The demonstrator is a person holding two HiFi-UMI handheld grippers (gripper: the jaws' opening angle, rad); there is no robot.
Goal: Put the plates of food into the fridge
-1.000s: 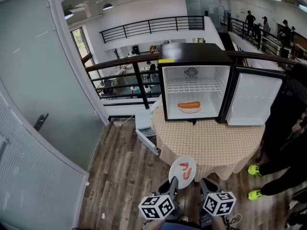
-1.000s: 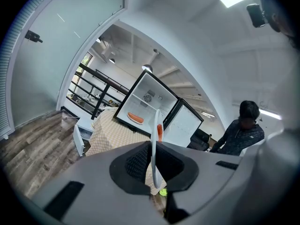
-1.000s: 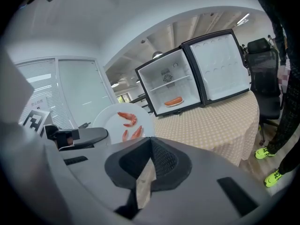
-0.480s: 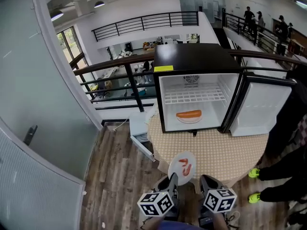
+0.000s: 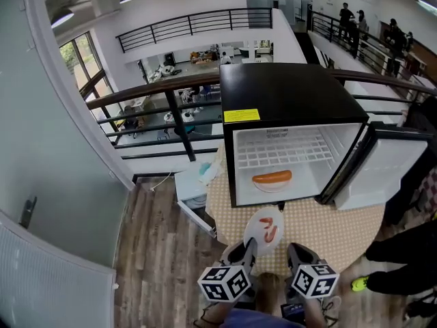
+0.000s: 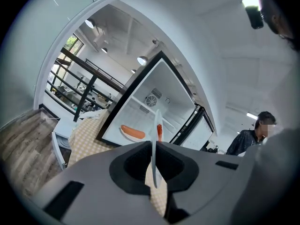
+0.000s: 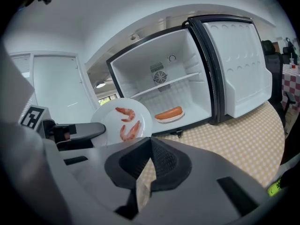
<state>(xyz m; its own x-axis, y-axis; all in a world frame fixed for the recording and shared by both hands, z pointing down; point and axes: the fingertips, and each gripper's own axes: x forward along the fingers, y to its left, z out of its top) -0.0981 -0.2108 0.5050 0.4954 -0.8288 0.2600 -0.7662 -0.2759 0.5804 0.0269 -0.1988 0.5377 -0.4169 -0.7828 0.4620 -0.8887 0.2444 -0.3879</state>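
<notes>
The left tool point(image 5: 250, 246) is clamped on the near rim of the round white plate of shrimp point(image 5: 265, 229) and holds it face up over the near edge of the checked-cloth desk point(image 5: 328, 227) — so nothing slides off. The right tool point(image 5: 295, 251), closed and empty, hangs just right of it. Farther off, the black mini fridge point(image 5: 287, 94) stands open, with a white plate with a sausage point(image 5: 272, 180) already inside — likely with room beside it.

My left gripper point(image 6: 154, 146) has its jaws pressed together on the rim of a white plate point(image 6: 154, 121). I see the plate edge-on, standing upright between them, with a bit of orange shrimp point(image 6: 159, 132) showing on its right face. Beyond it the fridge point(image 6: 151, 100) stands open on a checked tablecloth point(image 6: 86, 135) with a sausage point(image 6: 132, 132) on a dish on its floor, and a person point(image 6: 251, 142) stands off to the right.
</notes>
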